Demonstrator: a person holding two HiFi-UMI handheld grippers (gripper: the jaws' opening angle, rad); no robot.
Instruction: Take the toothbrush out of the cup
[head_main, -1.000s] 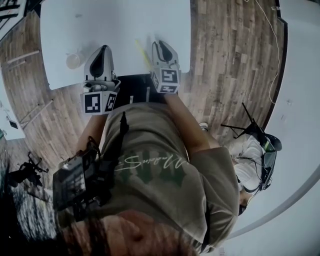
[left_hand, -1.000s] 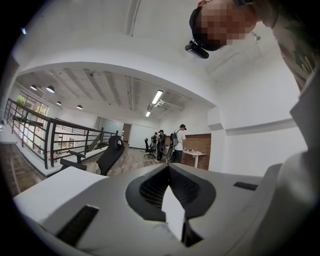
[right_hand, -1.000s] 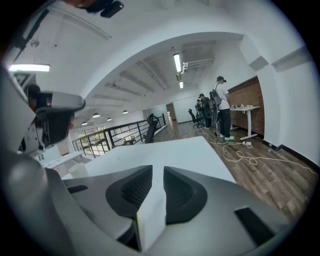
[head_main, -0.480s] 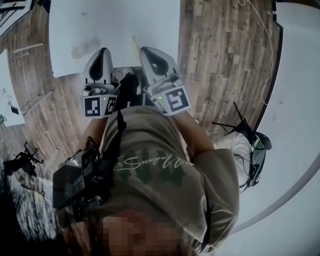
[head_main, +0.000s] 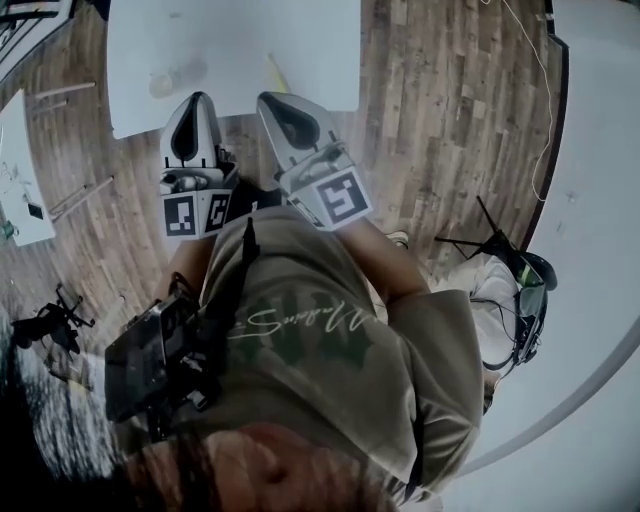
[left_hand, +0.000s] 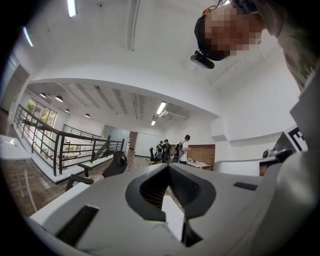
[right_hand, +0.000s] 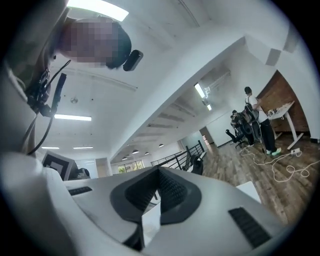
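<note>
A: Yellow toothbrush (head_main: 275, 72) lies on the table (head_main: 320, 40), well apart from the cup (head_main: 163, 84).
B: Jaws of the right gripper (head_main: 266, 99) have just closed on nothing; left gripper (head_main: 197, 97) is pressed together too, both lifted clear. Removal looks complete.

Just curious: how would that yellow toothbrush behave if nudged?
The toothbrush looks thin, so it is probably light. Lying flat on the smooth table, it would likely slide or spin rather than tip.
</note>
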